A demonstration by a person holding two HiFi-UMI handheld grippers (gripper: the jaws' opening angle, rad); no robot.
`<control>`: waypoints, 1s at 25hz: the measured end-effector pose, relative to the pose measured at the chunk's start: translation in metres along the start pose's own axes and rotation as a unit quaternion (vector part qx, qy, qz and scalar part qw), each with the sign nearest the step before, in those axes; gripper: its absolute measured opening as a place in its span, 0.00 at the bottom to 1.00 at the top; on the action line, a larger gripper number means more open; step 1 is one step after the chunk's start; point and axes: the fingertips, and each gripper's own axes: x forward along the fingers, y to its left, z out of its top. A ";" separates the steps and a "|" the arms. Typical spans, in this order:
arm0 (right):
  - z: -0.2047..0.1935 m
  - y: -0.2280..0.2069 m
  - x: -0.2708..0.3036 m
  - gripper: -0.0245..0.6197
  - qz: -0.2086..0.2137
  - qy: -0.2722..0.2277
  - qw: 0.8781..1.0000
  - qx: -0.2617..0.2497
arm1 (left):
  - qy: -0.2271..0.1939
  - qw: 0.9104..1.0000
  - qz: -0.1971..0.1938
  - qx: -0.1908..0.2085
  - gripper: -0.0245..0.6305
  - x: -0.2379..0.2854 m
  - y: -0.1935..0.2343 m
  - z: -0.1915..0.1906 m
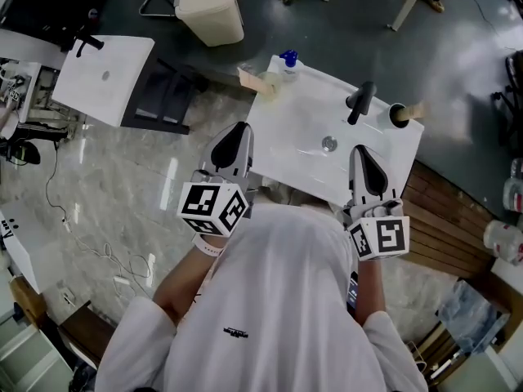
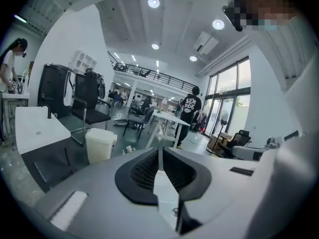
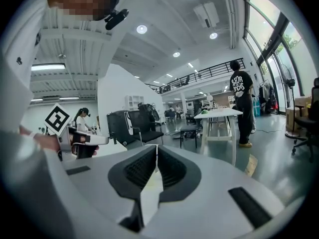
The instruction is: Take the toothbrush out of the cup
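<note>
In the head view a dark cup stands at the far right corner of the white washbasin. A pale toothbrush handle sticks out of it to the right. A black tap is just left of the cup and the drain sits in the bowl. My left gripper is shut and empty at the basin's near left edge. My right gripper is shut and empty over the near right edge, well short of the cup. The pads meet in the left gripper view and the right gripper view. Neither gripper view shows the cup.
A blue-capped bottle and a tan object sit at the basin's far left corner. A cream bin stands on the floor beyond. A white table and a black chair are to the left, wooden decking to the right.
</note>
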 end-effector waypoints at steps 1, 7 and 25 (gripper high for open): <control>0.001 0.002 0.005 0.05 0.005 0.000 1.000 -0.001 | 0.003 1.000 0.005 -0.003 0.04 0.004 0.005 -0.001; -0.003 0.008 0.034 0.05 0.028 0.010 1.000 0.007 | 0.022 0.999 0.027 -0.017 0.21 0.033 0.027 -0.012; -0.037 0.012 0.093 0.05 0.059 0.072 0.995 0.027 | 0.064 0.993 0.080 -0.052 0.21 0.112 0.097 -0.055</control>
